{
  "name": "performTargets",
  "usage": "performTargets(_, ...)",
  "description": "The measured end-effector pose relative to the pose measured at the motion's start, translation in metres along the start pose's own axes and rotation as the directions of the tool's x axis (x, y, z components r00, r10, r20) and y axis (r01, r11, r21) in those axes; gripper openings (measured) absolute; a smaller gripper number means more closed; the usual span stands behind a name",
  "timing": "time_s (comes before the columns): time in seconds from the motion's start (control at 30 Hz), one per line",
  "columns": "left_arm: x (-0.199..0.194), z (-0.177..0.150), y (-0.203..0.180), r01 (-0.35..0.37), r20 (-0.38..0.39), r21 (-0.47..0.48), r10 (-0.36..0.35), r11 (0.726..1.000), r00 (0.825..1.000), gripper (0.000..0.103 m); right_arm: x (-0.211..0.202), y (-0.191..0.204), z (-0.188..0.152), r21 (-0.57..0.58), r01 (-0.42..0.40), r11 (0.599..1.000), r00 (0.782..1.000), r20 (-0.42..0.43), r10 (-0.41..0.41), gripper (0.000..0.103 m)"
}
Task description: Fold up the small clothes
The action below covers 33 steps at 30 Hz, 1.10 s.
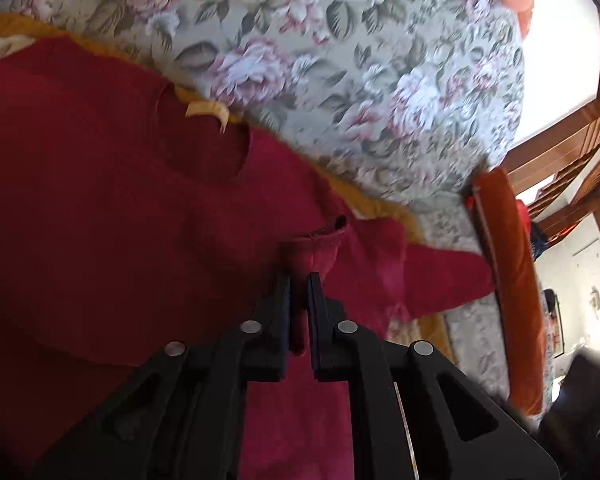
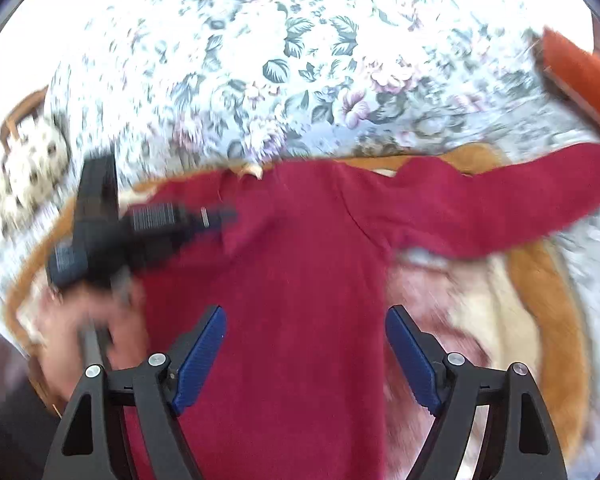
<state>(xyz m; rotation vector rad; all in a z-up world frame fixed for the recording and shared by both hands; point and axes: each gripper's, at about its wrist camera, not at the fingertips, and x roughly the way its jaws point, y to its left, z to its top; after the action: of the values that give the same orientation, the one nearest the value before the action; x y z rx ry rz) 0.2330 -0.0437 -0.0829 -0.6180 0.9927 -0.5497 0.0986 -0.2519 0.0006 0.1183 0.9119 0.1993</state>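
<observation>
A small dark red long-sleeved top (image 1: 100, 208) lies spread on an orange-edged mat over a floral bedspread. My left gripper (image 1: 299, 280) is shut on the cuff of one red sleeve (image 1: 314, 250), folded over the body. In the right wrist view the same top (image 2: 292, 280) lies flat, its other sleeve (image 2: 500, 208) stretched out to the right. My right gripper (image 2: 306, 316) is open and empty above the body of the top. The left gripper (image 2: 148, 224) shows there at the left, blurred, by the top's shoulder.
The floral bedspread (image 1: 360, 80) covers the bed beyond the top. An orange-edged mat (image 2: 540, 280) lies under it. An orange cushion (image 1: 512, 280) runs along the bed's right edge. Wooden furniture (image 1: 572, 140) stands at the right. A patterned pillow (image 2: 28, 176) lies at the left.
</observation>
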Motion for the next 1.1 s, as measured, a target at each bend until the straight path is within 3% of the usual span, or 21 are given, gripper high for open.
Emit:
performTargets(0.1,-0.001,-0.009,0.000,-0.008,-0.036,0.016,0.009,1.000,0.999,0.012,0.032,-0.012,0.024,0.080,-0.100,0.992,0.995,-0.007,0.100,0.080)
performTargets(0.2,-0.011,-0.022,-0.003,0.007,-0.064,0.059,-0.003,0.998,0.998,0.042,0.067,-0.020,0.040,0.205,-0.205,0.957,0.975,-0.040,0.218,0.080)
performTargets(0.3,-0.027,-0.034,-0.003,-0.010,-0.070,0.091,0.016,0.996,0.997,0.043,0.107,-0.028,0.045,0.362,-0.295,0.884,0.932,-0.094,0.350,0.080)
performTargets(0.37,-0.040,-0.043,0.001,-0.058,-0.058,0.104,0.065,0.993,0.996,0.043,0.133,-0.033,0.039,0.492,-0.330,0.806,0.886,-0.134,0.445,0.080)
performTargets(0.4,-0.046,-0.045,0.002,-0.083,-0.052,0.109,0.089,0.991,0.995,0.043,0.141,-0.036,0.040,0.528,-0.314,0.789,0.878,-0.155,0.453,0.079)
performTargets(0.47,-0.058,-0.054,0.006,-0.117,-0.036,0.122,0.122,0.986,0.992,0.043,0.139,-0.042,0.036,0.600,-0.325,0.731,0.878,-0.096,0.469,0.079)
performTargets(0.53,-0.066,-0.064,0.009,-0.152,-0.013,0.144,0.155,0.978,0.988,0.043,0.139,-0.040,0.034,0.613,-0.356,0.706,0.855,-0.091,0.510,0.078)
performTargets(0.6,-0.071,-0.072,0.012,-0.170,0.019,0.162,0.169,0.972,0.985,0.044,0.143,-0.031,0.037,0.575,-0.380,0.724,0.835,-0.123,0.536,0.068)
performTargets(0.67,-0.072,-0.080,0.014,-0.186,0.055,0.175,0.179,0.967,0.982,0.045,0.142,-0.025,0.041,0.508,-0.336,0.793,0.864,-0.168,0.474,0.031)
performTargets(0.73,-0.073,-0.083,0.011,-0.207,0.078,0.191,0.196,0.959,0.978,0.045,0.142,-0.020,0.049,0.433,-0.301,0.850,0.890,-0.192,0.414,0.009)
performTargets(0.8,-0.081,-0.080,0.004,-0.224,0.108,0.211,0.205,0.952,0.973,0.045,0.136,-0.017,0.062,0.323,-0.251,0.912,0.926,-0.196,0.324,0.008)
performTargets(0.9,-0.108,-0.069,-0.005,-0.273,0.225,0.244,0.220,0.931,0.949,0.045,0.116,-0.021,0.088,0.155,-0.136,0.979,0.980,-0.125,0.156,0.008)
performTargets(1.0,-0.137,-0.053,0.000,-0.297,0.312,0.202,0.226,0.933,0.923,0.045,0.117,-0.046,0.102,0.123,-0.050,0.991,0.991,-0.118,0.064,0.008)
performTargets(1.1,-0.154,-0.030,0.012,-0.327,0.375,0.152,0.252,0.933,0.892,0.045,0.128,-0.065,0.096,0.135,-0.084,0.987,0.982,-0.160,0.105,0.007)
